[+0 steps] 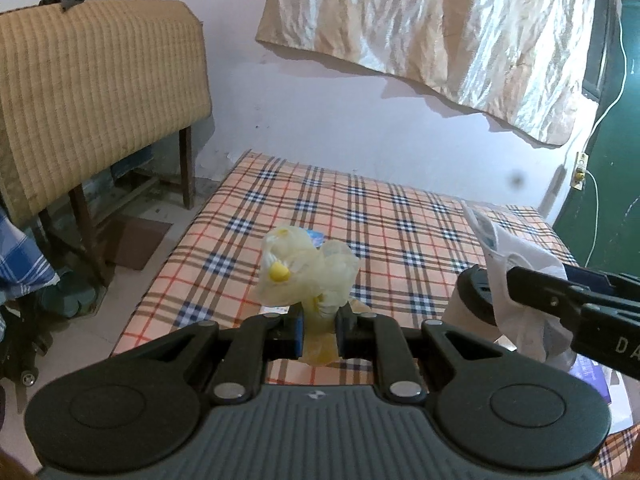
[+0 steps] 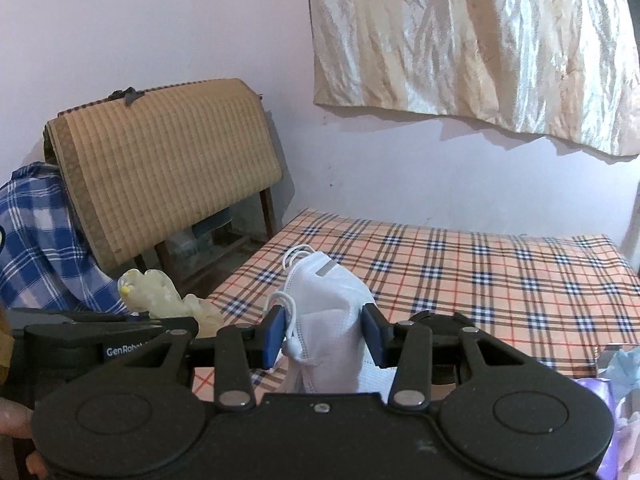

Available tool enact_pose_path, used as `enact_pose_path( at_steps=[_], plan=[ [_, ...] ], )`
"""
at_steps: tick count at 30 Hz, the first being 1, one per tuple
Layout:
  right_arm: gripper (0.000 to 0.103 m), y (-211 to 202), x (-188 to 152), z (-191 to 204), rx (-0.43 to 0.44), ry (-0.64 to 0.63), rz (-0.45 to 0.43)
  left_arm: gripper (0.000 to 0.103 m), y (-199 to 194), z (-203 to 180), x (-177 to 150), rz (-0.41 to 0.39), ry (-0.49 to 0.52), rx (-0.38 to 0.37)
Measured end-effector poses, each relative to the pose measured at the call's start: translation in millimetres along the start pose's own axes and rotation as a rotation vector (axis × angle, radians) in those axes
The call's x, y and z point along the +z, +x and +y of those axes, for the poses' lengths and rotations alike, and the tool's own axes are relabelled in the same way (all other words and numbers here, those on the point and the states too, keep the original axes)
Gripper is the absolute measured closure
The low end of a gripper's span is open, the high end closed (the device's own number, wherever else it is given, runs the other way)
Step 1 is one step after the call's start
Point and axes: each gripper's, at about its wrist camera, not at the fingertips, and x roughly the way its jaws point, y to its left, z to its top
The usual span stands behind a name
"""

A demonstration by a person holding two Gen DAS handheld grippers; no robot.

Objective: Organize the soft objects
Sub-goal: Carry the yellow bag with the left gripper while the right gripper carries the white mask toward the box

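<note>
Left gripper (image 1: 318, 334): jaws closed tight on the lower end of a crumpled pale-yellow translucent glove (image 1: 306, 274), which stands up above the jaws, clear of the bed (image 1: 400, 216). A small yellow spot shows on the glove's upper part. Right gripper (image 2: 326, 334): jaws clamped from both sides on a folded white face mask (image 2: 328, 300), its ear loops hanging at the left jaw; the mask is also held above the bed. The bed carries a checked orange, white and navy sheet. The two grippers are near each other, side by side. Background: a woven straw mat (image 1: 92, 92) draped over a wooden frame, a crumpled shiny cloth (image 2: 480, 44) hung on the wall, and a blue checked cloth (image 2: 36, 236) at left.
</note>
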Motion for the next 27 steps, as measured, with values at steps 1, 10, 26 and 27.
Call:
enact_pose_path(
  at_steps=[1, 10, 26, 27],
  plan=[
    [0.051, -2, 0, -2, -0.002, 0.002, -0.002, 0.086, -1, -2, 1, -0.002, 0.003, -0.002],
    [0.051, -19, 6, -21, -0.037, 0.016, -0.029, 0.086, -3, -23, 5, -0.01, 0.033, -0.028],
    [0.051, -49, 5, -61, -0.121, 0.059, -0.056, 0.086, 0, -65, 7, -0.014, 0.086, -0.094],
    [0.051, -51, 4, -63, -0.127, 0.061, -0.057, 0.086, 0, -67, 7, -0.014, 0.09, -0.097]
  ],
)
